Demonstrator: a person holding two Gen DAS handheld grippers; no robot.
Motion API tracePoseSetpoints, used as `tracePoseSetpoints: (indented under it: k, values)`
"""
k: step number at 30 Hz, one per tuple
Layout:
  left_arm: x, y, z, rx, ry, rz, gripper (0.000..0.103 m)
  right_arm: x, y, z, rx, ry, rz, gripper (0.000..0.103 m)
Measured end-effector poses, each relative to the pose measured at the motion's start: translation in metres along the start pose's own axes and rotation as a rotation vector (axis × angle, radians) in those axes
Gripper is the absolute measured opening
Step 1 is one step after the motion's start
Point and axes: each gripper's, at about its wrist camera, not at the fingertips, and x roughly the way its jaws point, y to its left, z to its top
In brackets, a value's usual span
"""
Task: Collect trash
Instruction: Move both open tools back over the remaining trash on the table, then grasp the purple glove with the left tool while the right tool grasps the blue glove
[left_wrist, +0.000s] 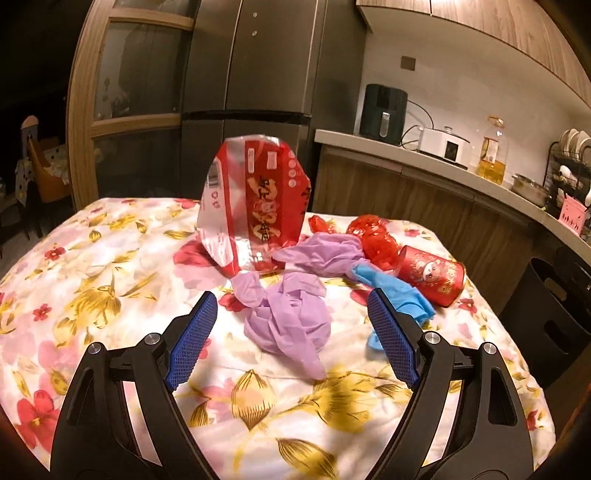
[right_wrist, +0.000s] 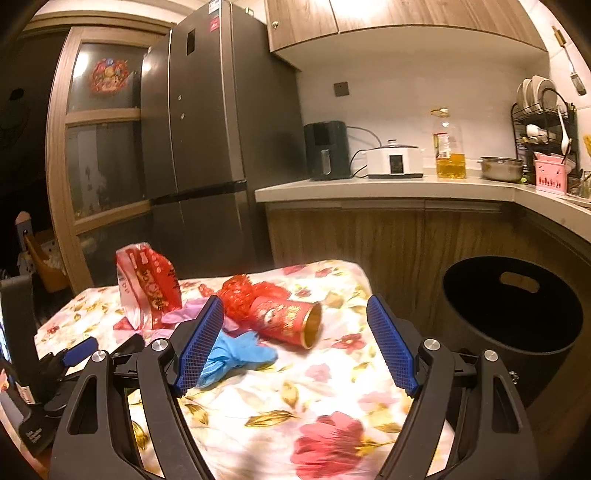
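Warm, dim indoor light comes from above the counter (right_wrist: 388, 188), brightest on the wall under the cabinets (right_wrist: 406, 14). The left edge of both views falls into darkness. Fisheye bending curves the fridge (right_wrist: 207, 110) and corners. The tablecloth (right_wrist: 295, 424) nearest the camera is blurred.

Your work surface is the table (left_wrist: 110, 258), draped in a floral cloth. On it you have a red-and-clear snack bag (left_wrist: 255, 199) standing upright, crumpled purple gloves (left_wrist: 291, 317) nearest you, a blue glove (left_wrist: 399, 291), a wad of red plastic (left_wrist: 373, 236) and a red paper cup (left_wrist: 432, 275) (tipped on its side, mouth toward the table's edge).
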Motion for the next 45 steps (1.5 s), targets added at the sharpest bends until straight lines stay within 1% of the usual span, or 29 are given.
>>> tracePoseSetpoints:
  k: [2,3,5,7,8,10,11,12,13,16,21,25,31,34,38,40,41,42,45]
  values:
    - [0.008,0.001,0.001,-0.002,0.019,-0.004,0.079,0.006,0.003,-0.002,-0.002,0.009,0.005,0.078]
    - [0.012,0.001,0.001,-0.004,0.028,-0.006,0.076,0.009,0.006,-0.003,-0.003,0.013,0.006,0.078]
    - [0.022,0.002,0.000,-0.011,0.063,-0.012,0.068,0.016,0.010,-0.004,-0.004,0.022,0.008,0.078]
    - [0.031,0.004,-0.002,-0.019,0.104,-0.025,0.056,0.022,0.015,-0.007,-0.007,0.031,0.011,0.078]
    - [0.035,0.005,-0.003,-0.023,0.125,-0.032,0.054,0.026,0.017,-0.008,-0.011,0.036,0.012,0.078]
    - [0.041,0.007,-0.006,-0.035,0.150,-0.047,0.043,0.034,0.022,-0.010,-0.018,0.050,0.016,0.078]
    - [0.044,0.009,-0.007,-0.043,0.163,-0.054,0.040,0.039,0.025,-0.012,-0.022,0.060,0.017,0.078]
    - [0.047,0.010,-0.008,-0.049,0.172,-0.060,0.035,0.042,0.028,-0.014,-0.025,0.066,0.018,0.078]
    - [0.049,0.012,-0.010,-0.057,0.181,-0.071,0.030,0.045,0.030,-0.015,-0.029,0.072,0.018,0.078]
    - [0.054,0.015,-0.012,-0.075,0.197,-0.090,0.021,0.057,0.038,-0.021,-0.041,0.095,0.014,0.076]
    - [0.056,0.022,-0.014,-0.112,0.195,-0.121,0.009,0.074,0.043,-0.029,-0.047,0.141,0.001,0.073]
    - [0.044,0.030,-0.012,-0.154,0.152,-0.136,0.006,0.082,0.044,-0.033,-0.049,0.167,-0.008,0.071]
    - [0.012,0.033,-0.008,-0.148,0.080,-0.126,0.006,0.090,0.046,-0.039,-0.062,0.199,-0.013,0.069]
    - [-0.002,0.035,-0.007,-0.148,0.053,-0.122,0.006,0.096,0.047,-0.042,-0.072,0.228,-0.003,0.064]
    - [-0.015,0.040,-0.006,-0.154,0.039,-0.123,0.006,0.103,0.052,-0.045,-0.096,0.267,0.023,0.052]
    - [-0.018,0.041,-0.005,-0.156,0.035,-0.120,0.006,0.104,0.056,-0.046,-0.109,0.274,0.040,0.042]
    - [-0.020,0.041,-0.004,-0.158,0.034,-0.120,0.006,0.104,0.057,-0.047,-0.113,0.278,0.044,0.039]
    - [-0.021,0.042,-0.004,-0.158,0.033,-0.120,0.006,0.104,0.058,-0.047,-0.114,0.286,0.053,0.033]
    - [-0.027,0.042,-0.003,-0.157,0.027,-0.117,0.006,0.106,0.057,-0.049,-0.105,0.306,0.071,0.025]
